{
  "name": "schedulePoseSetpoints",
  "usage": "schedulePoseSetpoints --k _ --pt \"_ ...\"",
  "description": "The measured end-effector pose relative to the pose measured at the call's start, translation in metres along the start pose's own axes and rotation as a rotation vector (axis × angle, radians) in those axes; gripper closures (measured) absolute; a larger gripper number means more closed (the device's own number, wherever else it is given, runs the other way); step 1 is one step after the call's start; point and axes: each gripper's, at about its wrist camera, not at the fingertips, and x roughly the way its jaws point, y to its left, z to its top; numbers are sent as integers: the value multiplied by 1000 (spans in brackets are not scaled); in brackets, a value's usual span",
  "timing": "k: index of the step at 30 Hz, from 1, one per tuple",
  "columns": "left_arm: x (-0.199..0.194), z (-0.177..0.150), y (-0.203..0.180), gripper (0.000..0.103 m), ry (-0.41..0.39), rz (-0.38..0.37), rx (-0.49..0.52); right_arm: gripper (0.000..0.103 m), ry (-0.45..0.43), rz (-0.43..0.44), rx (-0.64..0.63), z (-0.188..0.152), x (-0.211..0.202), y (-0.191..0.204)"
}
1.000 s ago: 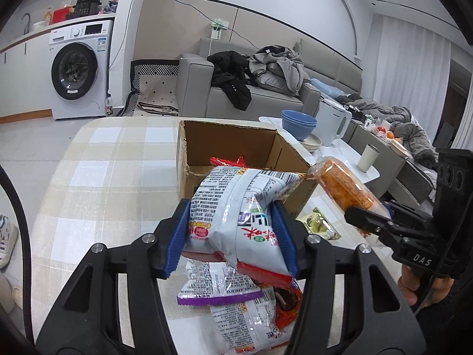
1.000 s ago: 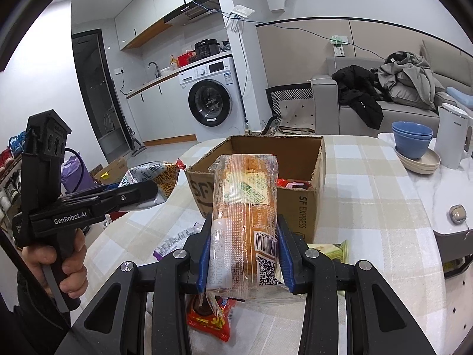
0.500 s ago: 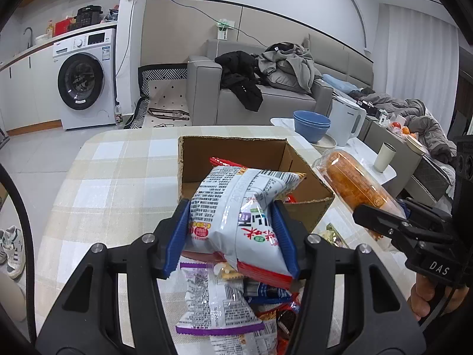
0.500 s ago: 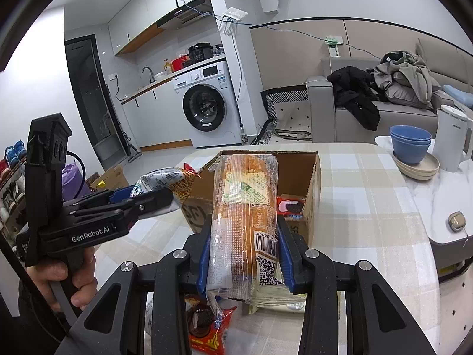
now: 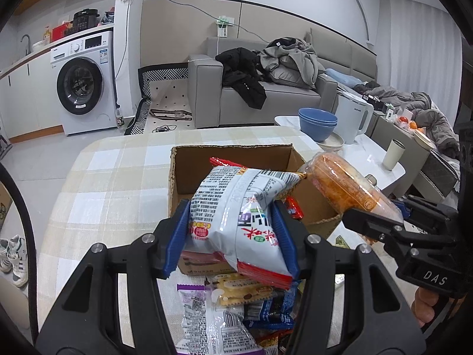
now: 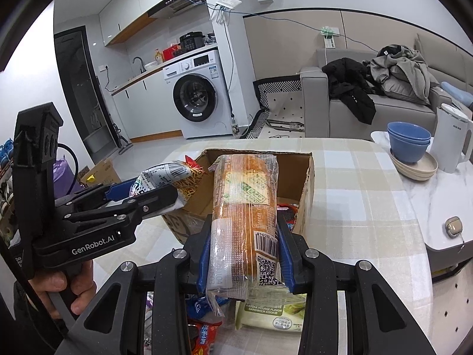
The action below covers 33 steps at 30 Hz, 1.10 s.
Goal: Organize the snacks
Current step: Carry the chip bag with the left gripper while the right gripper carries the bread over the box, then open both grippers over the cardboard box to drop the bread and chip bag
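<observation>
Left gripper: mine, its blue pads clamped on the sides of the white snack bag, which hangs above the near wall of the cardboard box.
Right gripper: mine, clenched on the clear-wrapped orange bread pack, held upright on the near side of the box, its top leaning over the opening.
Hands: my left hand wraps the left tool's handle; only a few fingers of my right hand show under the right tool.
Loose snacks, nearer than the box: a purple-edged packet, a biscuit pack and a blue wrapper lie piled under the left gripper; a matcha sandwich cookie pack and a red wrapper lie under the right gripper.
Cardboard box: open-topped, flaps up, on the checked tablecloth; a red wrapper lies inside it.
Right of the box: stacked blue bowls on beige plates, a white kettle just beside them, and a small earbud case nearer on the marble top.
Beyond the box: grey sofa heaped with dark and grey clothing.
Beyond and left of the box: white washing machine under a counter.
</observation>
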Motion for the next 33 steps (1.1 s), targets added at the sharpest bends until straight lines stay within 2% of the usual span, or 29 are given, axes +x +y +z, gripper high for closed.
schedulePoseSetpoints --k 14,23,29,33 --pt "52 14 17 51 37 15 -46 65 64 -44 -8 17 40 -4" --pt "80 18 23 51 49 48 -41 65 100 -67 -6 20 59 -11" --pt "86 16 22 50 55 57 -26 65 99 -73 -19 23 63 -10" --pt "87 12 17 46 68 48 -1 63 91 -88 -32 24 61 -9"
